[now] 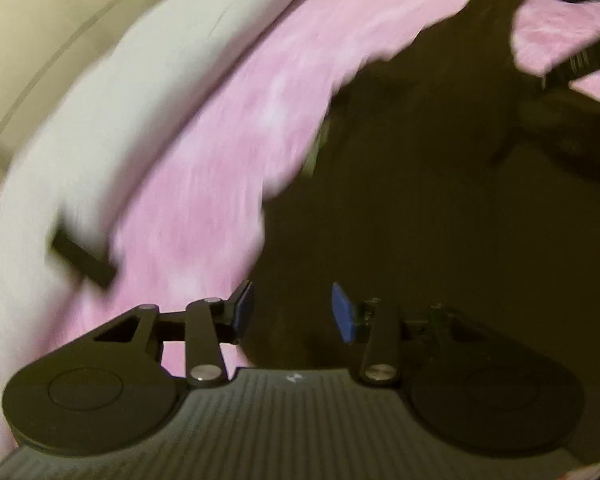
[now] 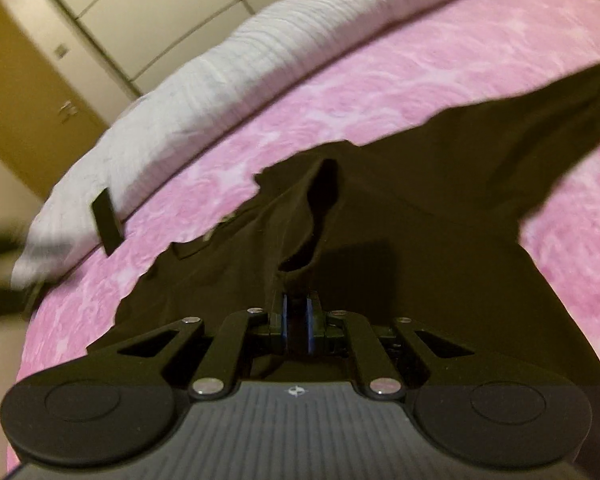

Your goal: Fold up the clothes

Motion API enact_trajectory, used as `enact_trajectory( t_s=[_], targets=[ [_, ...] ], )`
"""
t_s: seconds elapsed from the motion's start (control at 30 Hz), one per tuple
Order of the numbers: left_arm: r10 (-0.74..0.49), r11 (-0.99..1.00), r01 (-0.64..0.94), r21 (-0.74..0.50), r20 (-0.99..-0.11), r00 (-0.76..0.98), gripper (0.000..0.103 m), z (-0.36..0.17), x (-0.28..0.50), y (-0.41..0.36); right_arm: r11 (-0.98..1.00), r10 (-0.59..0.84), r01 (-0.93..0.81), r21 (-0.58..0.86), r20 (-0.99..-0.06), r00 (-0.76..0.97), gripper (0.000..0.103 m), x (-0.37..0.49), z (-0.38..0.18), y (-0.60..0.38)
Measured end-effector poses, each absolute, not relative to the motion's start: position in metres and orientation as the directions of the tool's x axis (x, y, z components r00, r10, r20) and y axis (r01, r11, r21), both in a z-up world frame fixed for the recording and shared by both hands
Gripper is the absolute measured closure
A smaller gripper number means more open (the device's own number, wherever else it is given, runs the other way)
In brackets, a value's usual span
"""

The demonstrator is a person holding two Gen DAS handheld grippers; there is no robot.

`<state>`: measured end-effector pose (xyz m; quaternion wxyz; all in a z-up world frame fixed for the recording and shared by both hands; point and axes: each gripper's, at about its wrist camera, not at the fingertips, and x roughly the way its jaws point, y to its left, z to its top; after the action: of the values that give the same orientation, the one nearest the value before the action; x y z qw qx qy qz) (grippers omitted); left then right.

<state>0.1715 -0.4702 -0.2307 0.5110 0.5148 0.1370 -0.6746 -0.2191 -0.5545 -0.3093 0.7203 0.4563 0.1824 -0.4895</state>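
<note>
1. Right claw, nearest the lens in the right wrist view, has its blue pads pressed together on a raised ridge of the black garment. A gathered fold of cloth rises just ahead of the fingertips.
2. Left claw is spread, with nothing between its pads; it hangs over the garment's dark cloth.
3. Location: the garment lies on the pink blanket of a bed, with a white duvet along the far side. A small black rectangular object sits at the duvet's edge; what it is cannot be told.
4. Risks, as a judgement: the pinch looks narrow, so the cloth could slip out if pulled fast. Only one claw holds, so lifting could drag the body askew and bunch it. Both views are blurred, which limits certainty.
5. Orientation: one sleeve stretches toward the upper right of the right wrist view. The garment's long axis appears to run from the claw away toward the duvet, though its lower part is hidden.
</note>
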Motion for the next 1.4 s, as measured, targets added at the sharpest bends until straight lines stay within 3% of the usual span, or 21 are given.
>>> enact_trajectory(
  t_s=[0.07,0.2,0.27,0.37,0.43,0.57,0.7,0.73,0.77,0.83,0.9,1.0,1.07,1.17,1.33,1.4],
  targets=[
    [-0.505,-0.367,0.876,0.314,-0.858,0.095,0.065,-0.252,0.183,-0.436,0.05,-0.536,0.898,0.437,-0.747,0.393,0.065,-0.222,-0.315,-0.558],
    [-0.475,-0.282,0.913,0.295,-0.87,0.134,0.065,-0.287,0.181,-0.4,-0.042,-0.531,0.965,0.26,-0.824,0.199,0.062,-0.221,-0.311,-0.552],
    [-0.489,-0.217,0.936,0.277,-0.861,0.141,0.065,-0.299,0.183,-0.393,-0.004,-0.523,0.966,0.258,-0.824,0.218,0.062,-0.211,-0.305,-0.541],
    [-0.511,-0.134,0.966,0.222,-0.85,0.124,0.066,-0.305,0.189,-0.392,0.303,-0.446,0.913,0.274,-0.806,0.39,0.062,-0.154,-0.3,-0.526],
    [-0.529,-0.103,0.978,0.184,-0.842,0.103,0.066,-0.308,0.195,-0.386,0.564,-0.365,0.791,0.239,-0.787,0.498,0.059,-0.101,-0.3,-0.509],
    [-0.574,-0.09,0.988,0.129,-0.817,0.055,0.067,-0.309,0.201,-0.372,0.88,-0.329,0.472,-0.044,-0.774,0.541,0.036,-0.013,-0.315,-0.47],
    [-0.6,-0.104,0.986,0.13,-0.799,0.042,0.068,-0.314,0.194,-0.374,0.933,-0.36,0.204,-0.297,-0.787,0.502,0.042,0.034,-0.344,-0.45],
    [-0.606,-0.108,0.986,0.13,-0.794,0.039,0.069,-0.315,0.192,-0.375,0.935,-0.356,0.18,-0.307,-0.791,0.497,0.053,0.037,-0.348,-0.452],
    [-0.603,-0.111,0.984,0.139,-0.796,0.044,0.07,-0.318,0.19,-0.378,0.938,-0.348,0.181,-0.297,-0.798,0.492,0.076,0.039,-0.349,-0.456],
    [-0.596,-0.116,0.981,0.155,-0.801,0.056,0.085,-0.323,0.185,-0.385,0.938,-0.336,0.257,-0.234,-0.798,0.501,0.102,0.034,-0.342,-0.471],
    [-0.591,-0.126,0.975,0.186,-0.803,0.076,0.093,-0.326,0.181,-0.388,0.92,-0.326,0.368,-0.136,-0.786,0.526,0.102,0.024,-0.327,-0.488],
    [-0.614,-0.138,0.962,0.234,-0.783,0.102,0.096,-0.326,0.174,-0.38,0.91,-0.256,0.415,-0.014,-0.806,0.534,0.095,0.017,-0.31,-0.502],
    [-0.633,-0.137,0.958,0.251,-0.766,0.111,0.096,-0.325,0.173,-0.372,0.917,-0.201,0.397,0.04,-0.814,0.546,0.076,0.017,-0.299,-0.505],
    [-0.668,-0.131,0.957,0.258,-0.737,0.107,0.096,-0.323,0.175,-0.358,0.925,-0.144,0.368,0.096,-0.808,0.572,0.062,0.019,-0.281,-0.511],
    [-0.746,-0.083,0.978,0.194,-0.663,0.068,0.096,-0.324,0.185,-0.336,0.932,-0.094,0.33,0.149,-0.78,0.619,0.058,0.057,-0.267,-0.567],
    [-0.737,-0.071,0.985,0.157,-0.673,0.054,0.096,-0.329,0.189,-0.331,0.936,-0.049,0.304,0.181,-0.785,0.617,0.058,0.079,-0.274,-0.591]
  ],
)
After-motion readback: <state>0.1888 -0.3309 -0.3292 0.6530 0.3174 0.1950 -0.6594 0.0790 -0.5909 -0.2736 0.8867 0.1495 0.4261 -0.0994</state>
